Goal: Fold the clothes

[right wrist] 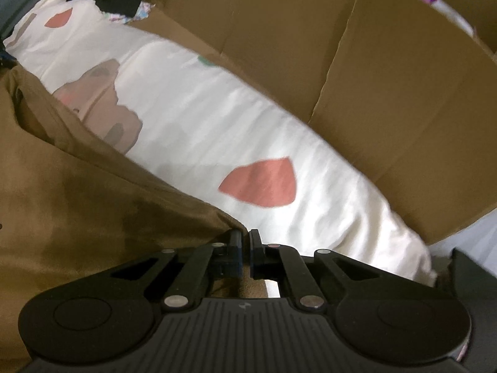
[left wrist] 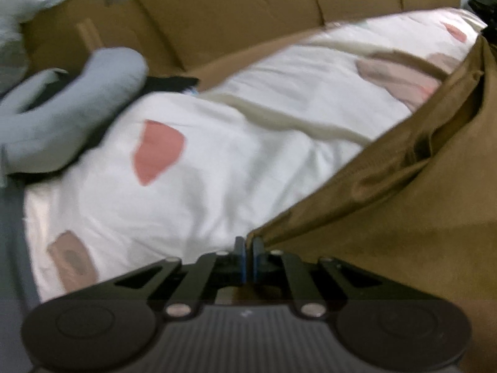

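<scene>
Brown garment (left wrist: pixel 403 217) lies on the patterned white bedding (left wrist: pixel 217 171); I have my left gripper (left wrist: pixel 248 245) and right gripper (right wrist: pixel 245 239) each pinched closed on an edge corner. Next, I judge, lift both evenly and fold over.

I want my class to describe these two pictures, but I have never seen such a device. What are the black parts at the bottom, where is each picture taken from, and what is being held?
Each picture comes from a wide-angle camera on a hand-held two-finger gripper, looking forward along its fingers; a person carries one in each hand. The black parts are the grippers themselves. The left gripper and the right gripper are both shut, each pinching an edge of the same brown soft cloth garment. It lies over a white quilt printed with pink and tan shapes. Behind stand brown cardboard panels, and a pale blue-grey padded cushion lies on the left.
</scene>
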A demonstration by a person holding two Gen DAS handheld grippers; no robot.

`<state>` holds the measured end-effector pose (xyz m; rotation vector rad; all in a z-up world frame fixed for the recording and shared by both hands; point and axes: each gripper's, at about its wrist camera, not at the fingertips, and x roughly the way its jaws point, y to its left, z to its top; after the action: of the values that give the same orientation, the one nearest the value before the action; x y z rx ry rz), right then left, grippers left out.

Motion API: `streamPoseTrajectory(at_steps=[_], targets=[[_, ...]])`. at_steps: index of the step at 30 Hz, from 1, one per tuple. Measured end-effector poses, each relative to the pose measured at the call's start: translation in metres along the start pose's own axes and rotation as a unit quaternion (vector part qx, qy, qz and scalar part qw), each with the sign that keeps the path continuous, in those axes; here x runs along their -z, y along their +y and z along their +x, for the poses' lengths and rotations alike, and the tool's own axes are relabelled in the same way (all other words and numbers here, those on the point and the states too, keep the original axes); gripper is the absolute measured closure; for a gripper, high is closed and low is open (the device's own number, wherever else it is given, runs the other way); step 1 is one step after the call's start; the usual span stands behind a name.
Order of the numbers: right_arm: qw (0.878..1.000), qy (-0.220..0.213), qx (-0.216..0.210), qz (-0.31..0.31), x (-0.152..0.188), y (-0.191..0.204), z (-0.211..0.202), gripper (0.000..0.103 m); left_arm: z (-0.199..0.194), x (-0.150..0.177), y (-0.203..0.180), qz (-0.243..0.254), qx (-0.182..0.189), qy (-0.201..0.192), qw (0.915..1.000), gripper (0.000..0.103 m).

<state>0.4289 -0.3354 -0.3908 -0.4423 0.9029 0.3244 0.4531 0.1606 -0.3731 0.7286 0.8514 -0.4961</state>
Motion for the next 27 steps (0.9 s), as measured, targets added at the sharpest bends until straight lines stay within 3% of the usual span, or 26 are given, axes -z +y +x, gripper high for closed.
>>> streamPoseTrajectory(at_steps=[9, 27], targets=[[0.999, -0.027, 0.035, -0.012, -0.035, 0.004, 0.004, 0.101, -0.007, -0.013, 0.03, -0.043, -0.068, -0.025, 0.9964, 0.099], [0.997, -0.028, 0.062, -0.043, -0.104, 0.019, 0.049, 0.101, 0.007, -0.023, 0.071, -0.075, -0.114, -0.02, 0.9905, 0.099]])
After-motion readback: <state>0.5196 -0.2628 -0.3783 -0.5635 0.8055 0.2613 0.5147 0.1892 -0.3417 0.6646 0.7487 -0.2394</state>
